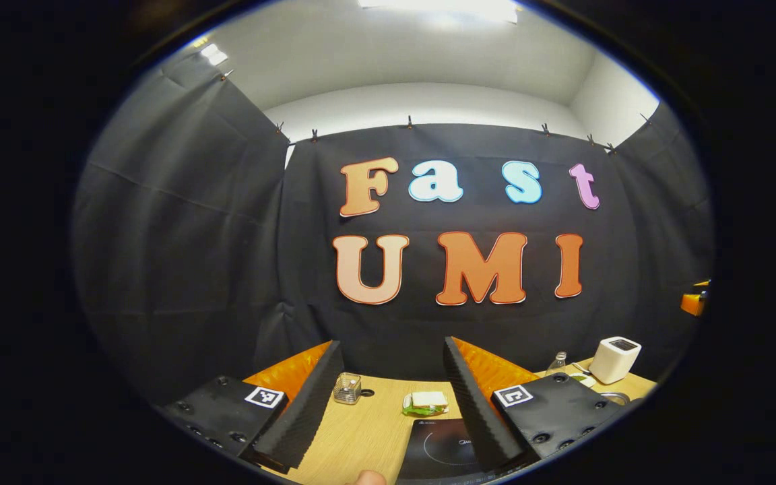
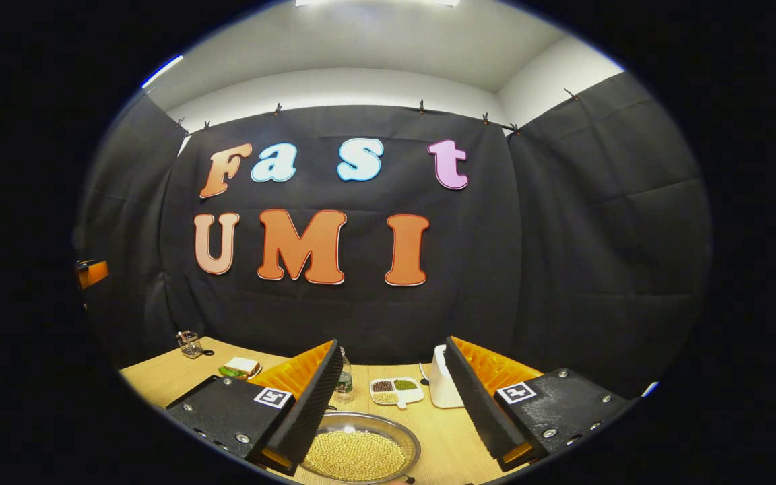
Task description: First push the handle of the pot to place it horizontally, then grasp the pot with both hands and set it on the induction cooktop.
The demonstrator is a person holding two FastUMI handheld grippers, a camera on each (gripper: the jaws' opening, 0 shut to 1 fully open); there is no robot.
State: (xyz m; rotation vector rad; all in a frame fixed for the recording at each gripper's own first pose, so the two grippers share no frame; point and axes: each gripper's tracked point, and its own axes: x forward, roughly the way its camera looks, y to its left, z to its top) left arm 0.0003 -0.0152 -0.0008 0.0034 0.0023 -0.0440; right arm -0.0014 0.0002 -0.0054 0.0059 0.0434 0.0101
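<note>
Both grippers hover with fingers spread and empty, ready to begin: the left gripper above the pale wooden counter and flat black induction cooktop, the right gripper above the round steel pot of yellow beans.

Black screwed mounts, square markers

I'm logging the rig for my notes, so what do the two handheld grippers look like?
The left gripper and the right gripper match: each has two wedge-shaped fingers with ribbed inner faces and textured orange outer sides, set on black blocks with visible screws. Each block carries a small square black-and-white marker.
</note>
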